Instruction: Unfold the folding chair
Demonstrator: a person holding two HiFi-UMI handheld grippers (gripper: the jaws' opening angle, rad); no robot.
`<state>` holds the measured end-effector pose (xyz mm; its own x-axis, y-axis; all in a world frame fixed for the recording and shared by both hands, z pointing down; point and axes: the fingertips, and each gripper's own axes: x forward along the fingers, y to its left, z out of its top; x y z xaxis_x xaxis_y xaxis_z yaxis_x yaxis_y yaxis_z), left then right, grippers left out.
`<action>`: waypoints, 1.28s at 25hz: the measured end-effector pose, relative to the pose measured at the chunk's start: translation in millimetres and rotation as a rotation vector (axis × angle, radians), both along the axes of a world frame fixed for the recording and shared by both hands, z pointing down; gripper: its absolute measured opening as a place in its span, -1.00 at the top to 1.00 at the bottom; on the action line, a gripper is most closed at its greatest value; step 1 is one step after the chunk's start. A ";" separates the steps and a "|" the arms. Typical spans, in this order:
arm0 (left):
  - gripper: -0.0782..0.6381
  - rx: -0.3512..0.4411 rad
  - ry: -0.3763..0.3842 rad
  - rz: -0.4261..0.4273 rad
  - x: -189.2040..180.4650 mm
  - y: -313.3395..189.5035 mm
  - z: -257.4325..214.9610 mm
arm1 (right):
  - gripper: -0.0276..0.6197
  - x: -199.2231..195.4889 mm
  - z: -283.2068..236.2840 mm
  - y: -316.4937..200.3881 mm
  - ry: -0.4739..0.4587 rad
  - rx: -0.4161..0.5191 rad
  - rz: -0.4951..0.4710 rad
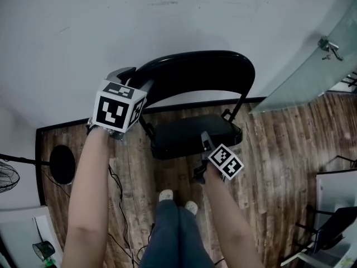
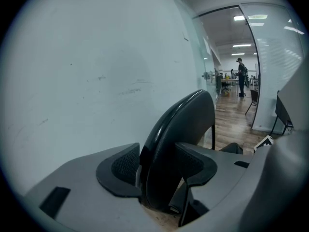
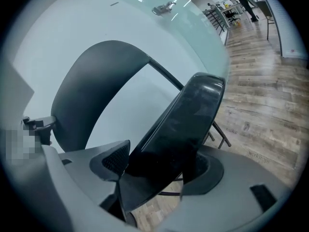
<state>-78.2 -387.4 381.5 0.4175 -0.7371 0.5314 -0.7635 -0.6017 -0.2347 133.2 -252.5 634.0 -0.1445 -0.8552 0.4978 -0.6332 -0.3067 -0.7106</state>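
A black folding chair stands on the wood floor against the grey wall. In the head view its curved backrest [image 1: 195, 71] arches above the padded seat [image 1: 187, 133], which lies partly lowered. My left gripper [image 1: 142, 82] is shut on the backrest's left end; in the left gripper view the backrest [image 2: 186, 124] sits pinched between both pads of that gripper [image 2: 157, 166]. My right gripper [image 1: 205, 138] is shut on the seat's front edge. In the right gripper view the seat [image 3: 190, 115] slants up between the pads of that gripper [image 3: 159, 166], with the backrest [image 3: 91, 91] behind.
A glass partition [image 1: 312, 66] runs off to the right of the chair. A round fan base [image 1: 61, 163] and cables [image 1: 117, 188] lie on the floor at the left. My feet [image 1: 175, 197] stand just before the chair. Furniture [image 1: 334, 228] crowds the lower right.
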 end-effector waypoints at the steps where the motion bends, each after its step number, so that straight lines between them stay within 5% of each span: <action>1: 0.20 0.003 0.003 -0.002 -0.2 0.4 1.7 | -0.07 -0.1 3.1 5.6 -0.010 0.002 -0.003; 12: 0.20 -0.007 0.022 -0.021 -2.7 -0.3 25.3 | -0.22 6.4 52.3 64.8 -0.159 -0.063 0.066; 32: 0.19 -0.003 0.072 -0.051 -4.1 -16.5 76.1 | -0.44 15.1 165.8 142.3 -0.212 -0.296 0.108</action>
